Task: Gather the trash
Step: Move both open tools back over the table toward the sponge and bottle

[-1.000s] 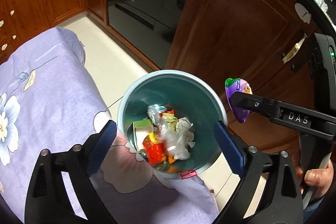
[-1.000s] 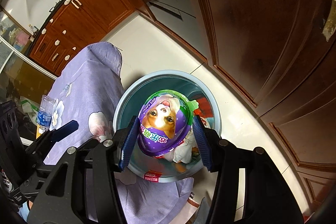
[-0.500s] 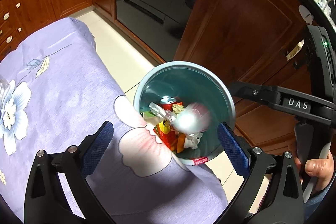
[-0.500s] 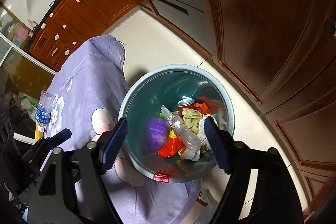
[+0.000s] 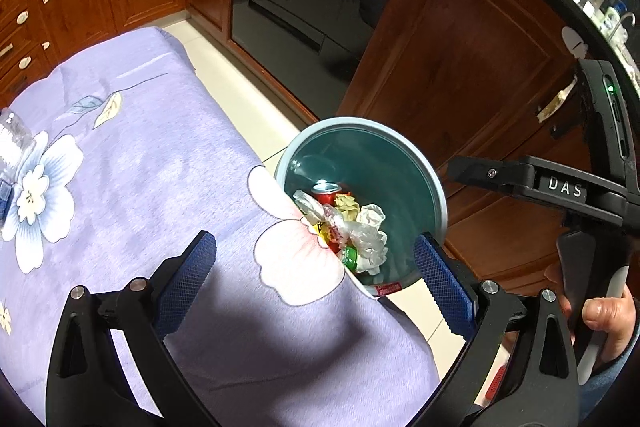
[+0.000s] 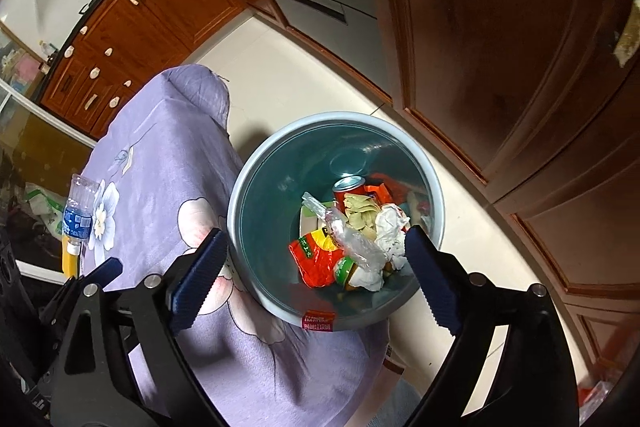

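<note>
A teal trash bin [image 6: 256,187] stands on the floor beside the table; it also shows in the left wrist view [image 5: 400,147]. Inside lie a red can [image 6: 349,187], crumpled white paper [image 6: 390,227], clear plastic [image 6: 352,239] and a red-orange wrapper [image 6: 316,259]. My right gripper [image 6: 316,279] is open and empty above the bin. My left gripper [image 5: 316,279] is open and empty over the table's corner, next to the bin. The right gripper's arm [image 5: 560,187] shows at the right of the left wrist view.
The table wears a purple flowered cloth [image 5: 120,167]. A plastic water bottle [image 6: 80,215] lies on it at the far side. Wooden cabinets [image 5: 460,47] and a dark oven door [image 5: 300,7] stand behind the bin, with pale floor tiles [image 6: 300,67] between.
My right gripper opened and the purple egg-shaped package fell into the bin, out of sight now. My left gripper moved back from the bin over the table.
</note>
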